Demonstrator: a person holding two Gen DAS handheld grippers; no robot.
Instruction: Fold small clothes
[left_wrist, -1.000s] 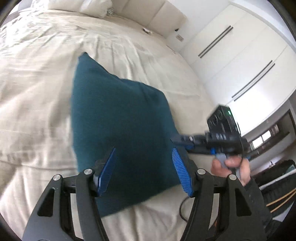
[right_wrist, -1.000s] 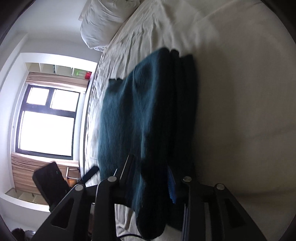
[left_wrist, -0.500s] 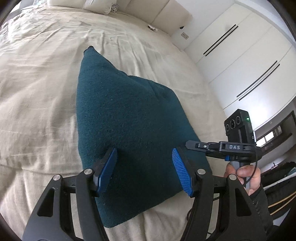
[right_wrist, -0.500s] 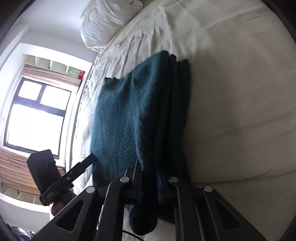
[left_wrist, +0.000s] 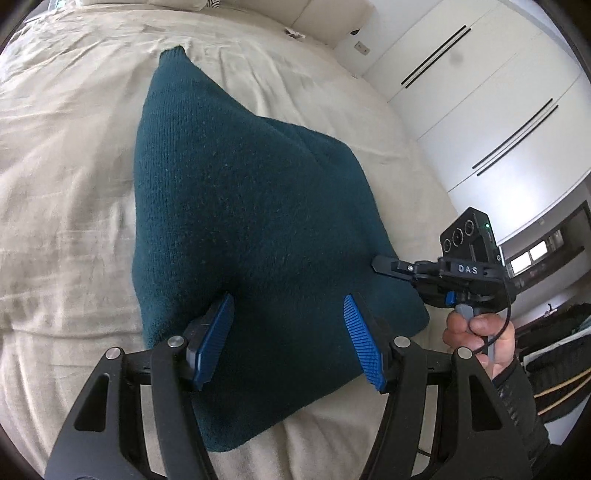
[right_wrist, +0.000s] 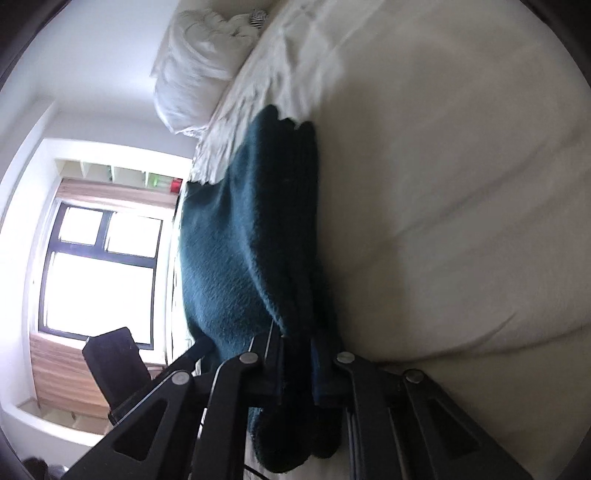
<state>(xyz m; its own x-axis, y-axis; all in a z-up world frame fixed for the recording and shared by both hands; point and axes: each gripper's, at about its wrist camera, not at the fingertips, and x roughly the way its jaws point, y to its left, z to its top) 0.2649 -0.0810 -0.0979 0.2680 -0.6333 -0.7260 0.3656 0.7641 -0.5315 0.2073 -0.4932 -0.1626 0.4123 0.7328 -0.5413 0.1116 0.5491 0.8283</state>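
— Teal knitted wool is all I have in front of me: the dark teal folded knit garment lies on the cream wrinkled bedsheet, layers stacked, one narrow corner pointing toward the headboard. Where are my tools?

— I read your left gripper low over the near end of the garment, its blue ribbed fingertips spread wide with nothing between them but cloth lying underneath. I cannot tell whether the pads touch the knit.

— And the right one?

— My right wrist view is rolled onto its side, so the black-framed window stands at the left and the bed at the right. The right gripper is pinched nearly together on the near edge of the garment's stacked layers; the cloth runs straight out from between the fingers.

— From the left camera I see that tool coming in level from the right, its tip at the garment's right edge, with the bare right hand wrapped around the grip below it. White wardrobe doors stand behind.

— White rumpled pillow at the far end, on my side.
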